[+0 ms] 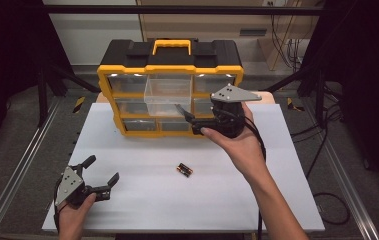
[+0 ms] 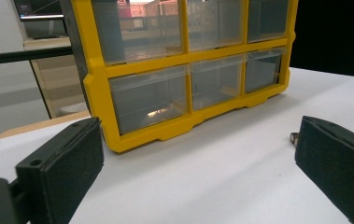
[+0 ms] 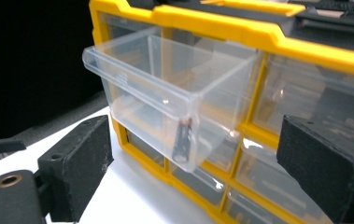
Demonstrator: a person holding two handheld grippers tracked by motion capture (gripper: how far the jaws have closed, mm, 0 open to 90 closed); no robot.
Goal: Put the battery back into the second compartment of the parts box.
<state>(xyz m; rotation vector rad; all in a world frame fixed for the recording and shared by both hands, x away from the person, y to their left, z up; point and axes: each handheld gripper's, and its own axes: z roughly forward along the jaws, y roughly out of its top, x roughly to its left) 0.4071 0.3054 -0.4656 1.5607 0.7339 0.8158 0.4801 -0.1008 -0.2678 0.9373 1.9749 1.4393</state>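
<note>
High view first: I see the right hand-held gripper (image 1: 189,117) up at the front of the yellow organizer (image 1: 170,100), its jaws apart and clamped on nothing. It sits just beside the clear drawer (image 1: 168,95) that stands pulled out of the top row, middle column. The organizer is at the far side of the white counter (image 1: 142,200), black carry lid and yellow handle on top. Two batteries (image 1: 185,170) lie side by side on the counter, in the open middle, well apart from both grippers. The left hand-held gripper (image 1: 102,172) rests low at the near left corner of the counter — jaws spread, nothing between them.

Left gripper view: both black pads stand wide apart, left one at (image 2: 60,172), with bare counter between. The organizer's lower left corner is ahead, its clear drawers shut in this part. A small metal end peeks out beside the right pad; too little of it shows to say what it is.

Right gripper view: jaws wide, nothing pressed between the pads. The pulled-out drawer (image 3: 165,93) hangs ahead and above them — one battery (image 3: 183,140) stands on end inside it, against the near front corner.
</note>
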